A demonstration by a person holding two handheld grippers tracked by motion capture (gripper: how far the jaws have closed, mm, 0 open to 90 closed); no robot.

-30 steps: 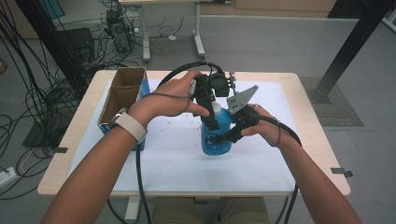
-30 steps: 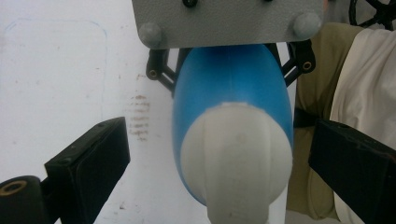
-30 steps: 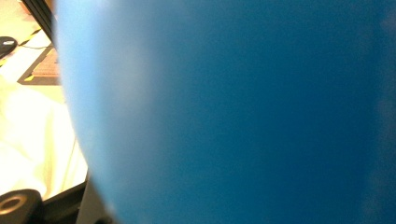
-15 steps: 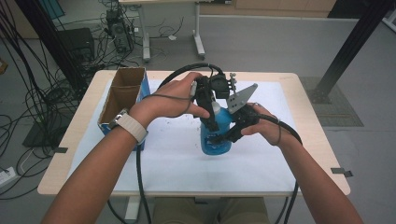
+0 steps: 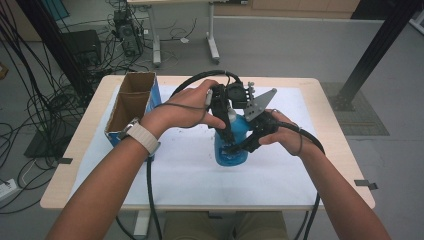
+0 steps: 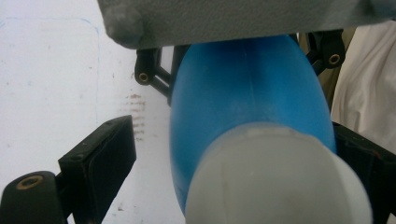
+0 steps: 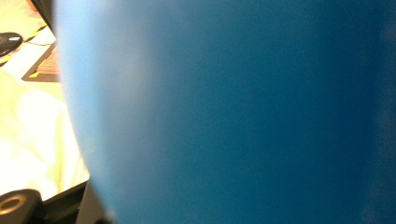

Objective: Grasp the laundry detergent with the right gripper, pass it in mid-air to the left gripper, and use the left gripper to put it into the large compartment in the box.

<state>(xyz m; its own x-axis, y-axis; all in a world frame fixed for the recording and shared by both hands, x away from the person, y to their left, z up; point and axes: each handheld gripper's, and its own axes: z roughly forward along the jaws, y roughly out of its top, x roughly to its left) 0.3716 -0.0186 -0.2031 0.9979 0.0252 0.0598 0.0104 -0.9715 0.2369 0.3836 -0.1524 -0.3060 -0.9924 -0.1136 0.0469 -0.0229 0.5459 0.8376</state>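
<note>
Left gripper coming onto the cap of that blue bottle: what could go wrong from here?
1. Left gripper jaws have just been closing around the white cap, but a gap shows beside the left jaw; an off-centre bite could slip.
2. Right gripper clamps the blue bottle low on its body; force at the cap may tilt it on the white mat.

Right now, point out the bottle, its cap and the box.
bottle (image 5: 231, 150), high view, lower blue body.
cap (image 6: 275, 182), left gripper view, white top face.
box (image 5: 116, 112), high view, brown inner wall.
</note>
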